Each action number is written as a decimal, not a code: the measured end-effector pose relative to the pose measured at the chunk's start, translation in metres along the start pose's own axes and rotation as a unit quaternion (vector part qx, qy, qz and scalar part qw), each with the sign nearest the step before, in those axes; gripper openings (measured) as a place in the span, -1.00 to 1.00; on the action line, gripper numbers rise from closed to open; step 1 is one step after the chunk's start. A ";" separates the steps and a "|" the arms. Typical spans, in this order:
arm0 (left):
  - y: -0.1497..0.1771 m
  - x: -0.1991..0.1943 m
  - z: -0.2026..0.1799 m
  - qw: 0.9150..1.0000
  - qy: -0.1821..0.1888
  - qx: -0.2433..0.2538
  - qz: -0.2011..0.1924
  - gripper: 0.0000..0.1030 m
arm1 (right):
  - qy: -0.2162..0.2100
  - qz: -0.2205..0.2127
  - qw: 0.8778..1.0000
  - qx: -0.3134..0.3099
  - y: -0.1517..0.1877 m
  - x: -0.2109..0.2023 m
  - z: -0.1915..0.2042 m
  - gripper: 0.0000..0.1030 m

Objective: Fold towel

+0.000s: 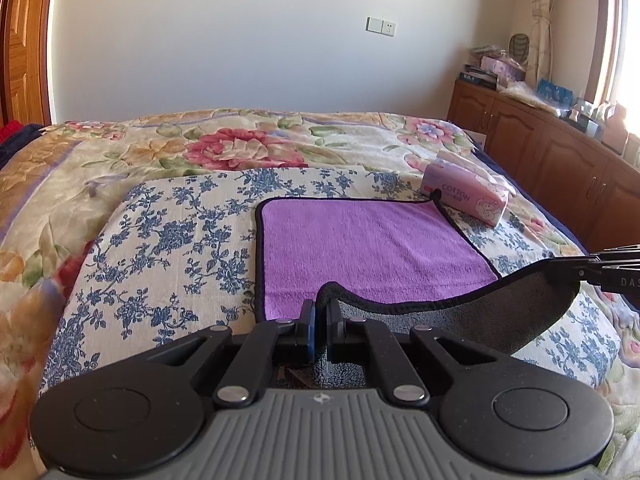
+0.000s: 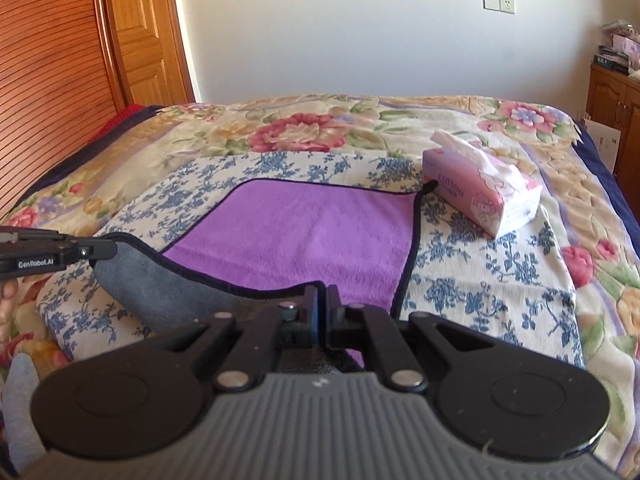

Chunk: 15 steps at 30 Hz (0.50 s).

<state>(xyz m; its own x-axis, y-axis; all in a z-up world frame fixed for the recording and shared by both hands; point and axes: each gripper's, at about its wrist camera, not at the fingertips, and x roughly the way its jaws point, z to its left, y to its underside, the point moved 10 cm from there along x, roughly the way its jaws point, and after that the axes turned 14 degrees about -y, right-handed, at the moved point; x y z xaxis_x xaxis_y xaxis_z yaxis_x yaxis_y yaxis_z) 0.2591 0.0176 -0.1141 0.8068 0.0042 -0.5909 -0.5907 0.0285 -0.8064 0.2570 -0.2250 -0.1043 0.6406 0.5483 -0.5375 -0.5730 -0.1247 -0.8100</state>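
1. The left gripper (image 1: 320,320) is clamped on the towel's (image 1: 372,248) near edge.
2. The right gripper (image 2: 320,312) pinches the other near corner.
3. The lifted edge shows grey; the purple remainder lies on the blue-flowered cloth (image 1: 168,240), near a tissue pack (image 2: 480,196).

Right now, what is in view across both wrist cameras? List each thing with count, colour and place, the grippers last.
towel: one, purple face, grey underside, black edging; on the blue-flowered cloth, near edge lifted.
blue-flowered cloth: one, white and blue; spread on the bed.
bedspread: one, cream with red flowers; covers the bed.
tissue pack: one, pink; beside the towel's far right corner.
cabinet: one, brown wood; right wall, cluttered top.
wall socket: one, white; far wall.
left gripper: black, shut on the towel's near left corner.
right gripper: black, shut on the near right corner.
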 end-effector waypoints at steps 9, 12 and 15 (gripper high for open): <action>-0.007 0.008 0.002 1.000 0.000 -0.003 -0.004 -0.89 | 0.001 -0.004 1.000 -0.011 -0.008 0.007 -0.004 -0.92; -0.010 0.011 0.001 1.000 0.001 -0.003 -0.007 -0.89 | 0.000 -0.006 1.000 -0.012 -0.011 0.008 -0.005 -0.92; -0.012 0.014 0.002 1.000 0.000 -0.003 -0.008 -0.89 | -0.001 -0.013 1.000 -0.018 -0.016 0.007 -0.004 -0.92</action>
<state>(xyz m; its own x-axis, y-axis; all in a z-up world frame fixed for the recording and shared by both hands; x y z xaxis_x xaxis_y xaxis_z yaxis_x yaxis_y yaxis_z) 0.2778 0.0191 -0.1124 0.8159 0.0042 -0.5781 -0.5780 0.0229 -0.8157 0.2730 -0.2222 -0.0959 0.6536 0.5533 -0.5164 -0.5375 -0.1410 -0.8314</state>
